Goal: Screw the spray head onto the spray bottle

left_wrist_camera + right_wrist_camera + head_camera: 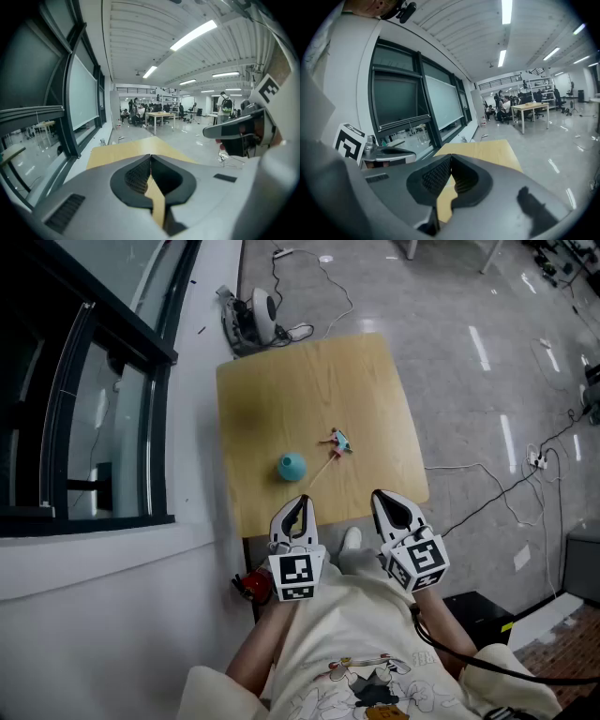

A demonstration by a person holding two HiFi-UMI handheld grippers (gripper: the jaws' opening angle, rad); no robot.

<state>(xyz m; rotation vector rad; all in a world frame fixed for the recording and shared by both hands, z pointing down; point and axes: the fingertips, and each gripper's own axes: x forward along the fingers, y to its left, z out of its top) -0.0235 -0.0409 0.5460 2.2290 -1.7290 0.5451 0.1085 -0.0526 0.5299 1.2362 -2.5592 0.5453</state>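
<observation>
A teal spray bottle (292, 466) stands near the front of the small wooden table (281, 390). To its right lies the spray head (339, 441), blue and reddish, with a thin tube trailing toward the bottle. My left gripper (300, 502) hovers at the table's near edge, just below the bottle, jaws shut and empty. My right gripper (383, 497) hangs beside it to the right, also shut with nothing held. In the gripper views, the left gripper (151, 158) and the right gripper (451, 160) show closed tips over bare tabletop; bottle and head are hidden there.
A dark-framed window wall (84, 390) runs along the left. A white-and-black device (255, 319) with cables lies on the floor beyond the table. More cables (506, 486) trail across the floor at right. Distant people and desks (159, 115) fill the hall.
</observation>
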